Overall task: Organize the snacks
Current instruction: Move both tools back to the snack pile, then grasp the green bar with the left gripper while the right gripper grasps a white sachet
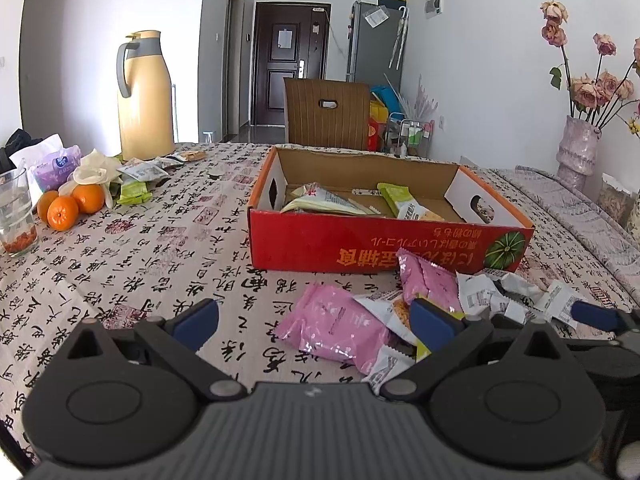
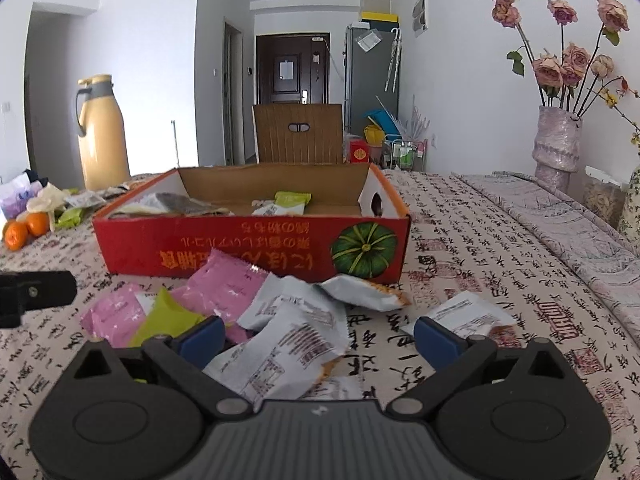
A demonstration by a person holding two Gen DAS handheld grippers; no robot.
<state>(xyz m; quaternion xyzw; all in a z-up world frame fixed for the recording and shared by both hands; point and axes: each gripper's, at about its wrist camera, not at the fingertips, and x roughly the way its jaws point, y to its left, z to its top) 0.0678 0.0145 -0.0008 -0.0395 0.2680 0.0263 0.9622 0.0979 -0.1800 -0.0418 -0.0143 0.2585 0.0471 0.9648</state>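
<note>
A red cardboard box (image 1: 360, 240) stands open on the patterned tablecloth and holds a few snack packets, one of them green (image 1: 396, 196). It also shows in the right wrist view (image 2: 240, 248). A heap of pink (image 1: 336, 328), white (image 1: 492, 296) and green packets lies in front of the box. My left gripper (image 1: 316, 320) is open low over a pink packet. My right gripper (image 2: 318, 334) is open around a white packet (image 2: 288, 356), with pink packets (image 2: 224, 284) to its left. The right gripper's tip (image 1: 592, 316) shows at the right of the left wrist view.
At the far left are oranges (image 1: 64, 208), a glass (image 1: 16, 216), more snack packets (image 1: 140, 176), a tissue pack and a yellow thermos jug (image 1: 144, 96). A vase of dried roses (image 2: 558, 140) stands at the right. A brown chair (image 1: 326, 112) is behind the table.
</note>
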